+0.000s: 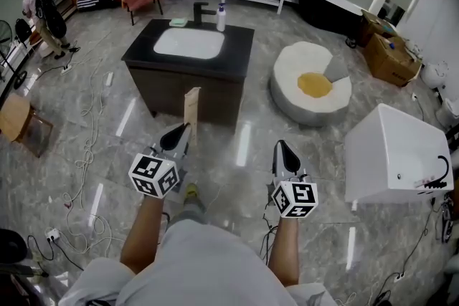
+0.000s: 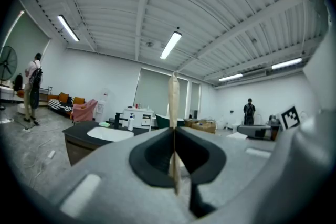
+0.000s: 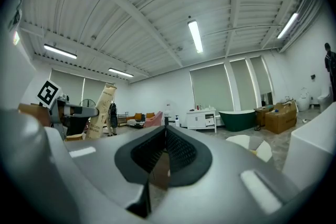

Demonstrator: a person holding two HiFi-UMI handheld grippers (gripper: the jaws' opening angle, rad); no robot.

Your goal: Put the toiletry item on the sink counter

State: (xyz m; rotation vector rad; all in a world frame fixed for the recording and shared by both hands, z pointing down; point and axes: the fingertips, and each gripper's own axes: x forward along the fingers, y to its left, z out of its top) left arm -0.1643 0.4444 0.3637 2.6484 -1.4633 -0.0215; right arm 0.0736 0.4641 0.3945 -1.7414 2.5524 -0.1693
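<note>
My left gripper (image 1: pixel 181 135) is shut on a flat tan toothbrush box (image 1: pixel 192 110) that stands upright above the jaws. The left gripper view shows the box (image 2: pixel 173 105) edge-on, pinched between the closed jaws. My right gripper (image 1: pixel 285 151) hangs beside it, shut on nothing; its own view shows the box (image 3: pixel 102 110) to the left. Ahead stands the dark sink counter (image 1: pixel 237 46) with a white basin (image 1: pixel 188 43), a black faucet (image 1: pixel 200 11) and a white bottle (image 1: pixel 221 17). Both grippers hover over the floor, well short of the counter.
A round white cushion seat with a yellow centre (image 1: pixel 313 87) lies right of the counter. A white box-shaped unit (image 1: pixel 396 154) stands at the right. Cables (image 1: pixel 86 154) trail over the floor at the left, near a wooden stool (image 1: pixel 17 118). A person (image 1: pixel 39 11) stands far left.
</note>
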